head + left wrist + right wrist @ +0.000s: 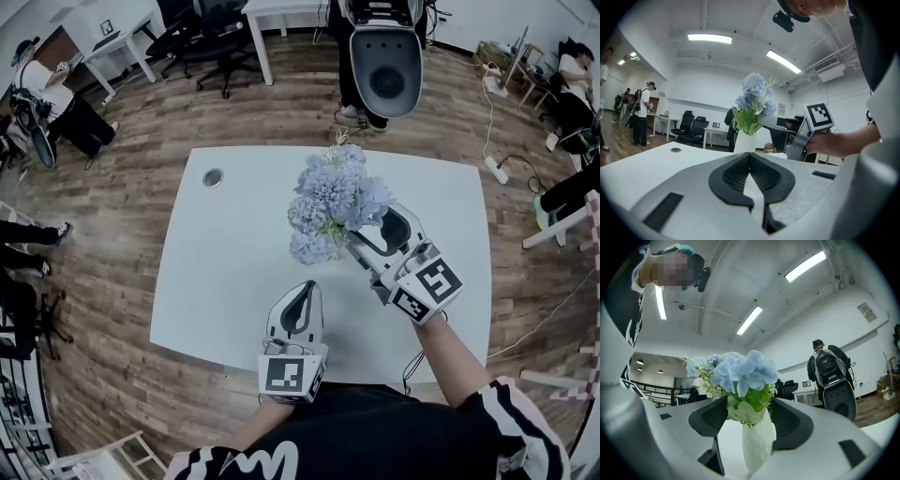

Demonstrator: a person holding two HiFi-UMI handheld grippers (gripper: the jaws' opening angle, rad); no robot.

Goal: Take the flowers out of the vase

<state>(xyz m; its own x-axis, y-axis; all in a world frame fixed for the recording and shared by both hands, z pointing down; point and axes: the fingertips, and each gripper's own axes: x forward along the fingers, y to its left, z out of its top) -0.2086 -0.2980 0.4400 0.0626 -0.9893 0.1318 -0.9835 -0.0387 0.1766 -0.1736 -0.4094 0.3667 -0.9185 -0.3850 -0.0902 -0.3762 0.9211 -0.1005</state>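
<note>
Blue-petalled flower bunch (335, 199) sits in white textured vase (757, 446); right hand-held gripper (367, 228) straddles the stems, jaws apart, ready to pull; left hand-held gripper (306, 289) closed, empty, nearer.

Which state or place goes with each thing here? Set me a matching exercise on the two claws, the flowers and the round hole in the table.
Things:
1. left claw
2. right claw
3. flowers
4. round hole

States or places:
A. standing in the white vase
B. shut, with nothing in it
C. in the table, toward its far left corner in the head view
D. open, with the vase between its two sides

Pairs: 1-B, 2-D, 3-A, 4-C
</note>
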